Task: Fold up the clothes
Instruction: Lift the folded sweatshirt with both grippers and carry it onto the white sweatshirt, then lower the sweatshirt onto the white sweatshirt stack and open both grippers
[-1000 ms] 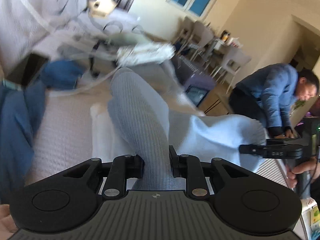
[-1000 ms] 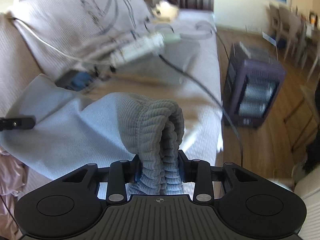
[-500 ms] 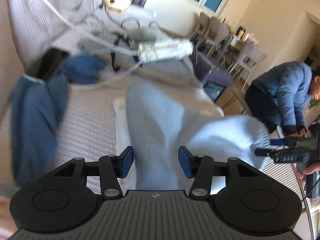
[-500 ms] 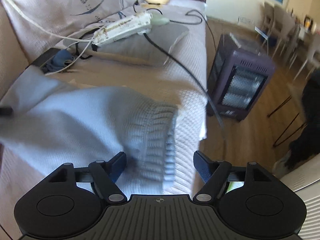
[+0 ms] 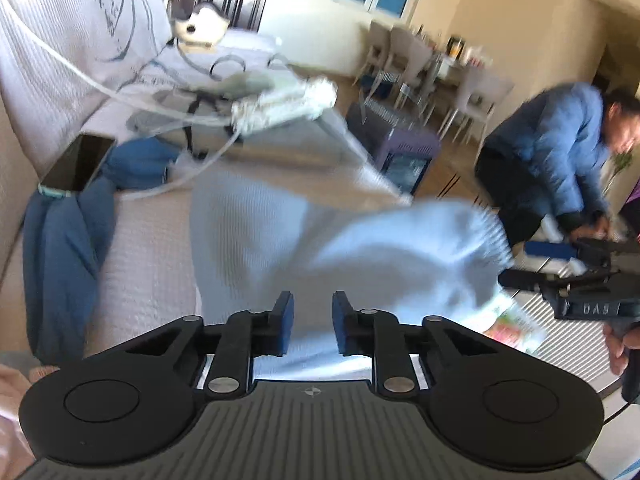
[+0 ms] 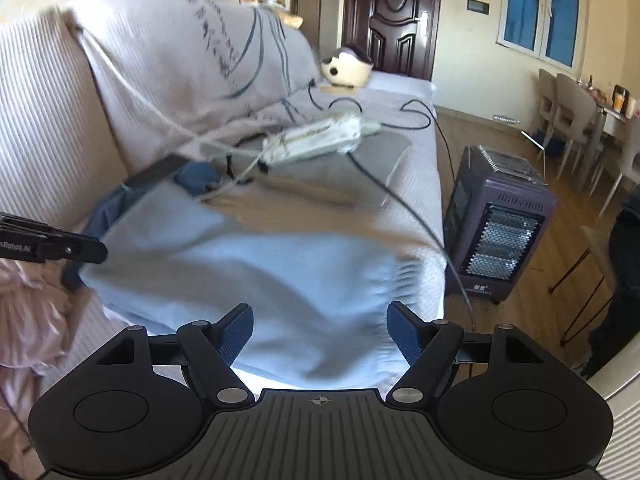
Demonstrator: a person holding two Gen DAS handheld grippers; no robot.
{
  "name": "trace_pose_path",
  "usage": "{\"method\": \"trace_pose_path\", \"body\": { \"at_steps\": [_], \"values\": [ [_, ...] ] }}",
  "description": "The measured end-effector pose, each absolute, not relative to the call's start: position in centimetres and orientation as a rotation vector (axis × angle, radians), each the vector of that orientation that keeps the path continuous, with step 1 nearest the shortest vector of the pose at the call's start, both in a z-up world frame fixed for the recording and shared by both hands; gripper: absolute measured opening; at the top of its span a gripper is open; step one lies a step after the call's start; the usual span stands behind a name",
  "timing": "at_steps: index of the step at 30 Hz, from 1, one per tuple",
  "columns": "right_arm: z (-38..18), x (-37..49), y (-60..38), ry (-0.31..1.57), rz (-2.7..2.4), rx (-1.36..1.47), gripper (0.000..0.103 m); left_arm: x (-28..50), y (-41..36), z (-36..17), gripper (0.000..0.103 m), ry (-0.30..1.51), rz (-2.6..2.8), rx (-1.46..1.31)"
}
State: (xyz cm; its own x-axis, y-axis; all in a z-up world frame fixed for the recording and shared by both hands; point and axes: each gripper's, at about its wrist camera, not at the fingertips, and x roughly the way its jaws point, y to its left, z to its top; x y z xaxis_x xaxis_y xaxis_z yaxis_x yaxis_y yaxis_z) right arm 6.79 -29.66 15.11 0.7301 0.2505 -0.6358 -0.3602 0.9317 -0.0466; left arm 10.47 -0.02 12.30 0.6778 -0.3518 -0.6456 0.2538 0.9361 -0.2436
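Sofa cushions point(image 6: 416, 184) covered in a pale quilted throw are seen filling most of both views, and the task's garment, a light blue knitted sweater point(image 6: 256, 276), is spread across the seat near the front edge, its ribbed hem point(image 6: 404, 280) turned toward the open side of the sofa. A dark blue garment point(image 5: 60, 256) is draped just beside the sweater, against the sofa back, with a dark phone-like slab point(image 5: 76, 162) lying at its upper end. Farther along the seat a white power strip point(image 6: 316, 138) is shown among tangled white and black cables. A purple heater point(image 6: 500, 232) is stood on the wooden floor beside the sofa, and a person in a blue jacket point(image 5: 560, 148) is seen bent over beyond it (details are blurred).

The right gripper point(image 6: 320, 334) is held over the sweater with its fingers point(image 6: 236, 332) spread wide; the fabric is seen beyond and beneath them, untouched by either pad. The left gripper point(image 5: 312, 324) is held over the other end of the sweater; its jaws are closing, a narrow gap is kept between the blue pads, and the cloth seen in that gap is not pressed by them.
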Motion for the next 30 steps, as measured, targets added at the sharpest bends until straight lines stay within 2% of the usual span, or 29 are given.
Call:
{"method": "trace_pose_path", "body": {
  "at_steps": [16, 23, 26, 30],
  "values": [
    [6.6, 7.3, -27.8, 0.761, 0.233, -0.132, 0.076, 11.9, 0.1, 7.0, 0.017, 0.87, -0.335, -0.122],
    [6.8, 7.0, -26.9, 0.753, 0.22, -0.173, 0.079, 11.7, -1.1, 8.2, 0.017, 0.889, -0.298, -0.078],
    [8.1, 5.8, -27.2, 0.74, 0.228, -0.165, 0.079, 10.3, -1.4, 10.2, 0.035, 0.857, -0.284, -0.076],
    [9.8, 2.8, -27.3, 0.715, 0.242, -0.155, 0.08, 7.8, -2.2, 12.2, 0.041, 0.832, -0.249, -0.003]
  ]
}}
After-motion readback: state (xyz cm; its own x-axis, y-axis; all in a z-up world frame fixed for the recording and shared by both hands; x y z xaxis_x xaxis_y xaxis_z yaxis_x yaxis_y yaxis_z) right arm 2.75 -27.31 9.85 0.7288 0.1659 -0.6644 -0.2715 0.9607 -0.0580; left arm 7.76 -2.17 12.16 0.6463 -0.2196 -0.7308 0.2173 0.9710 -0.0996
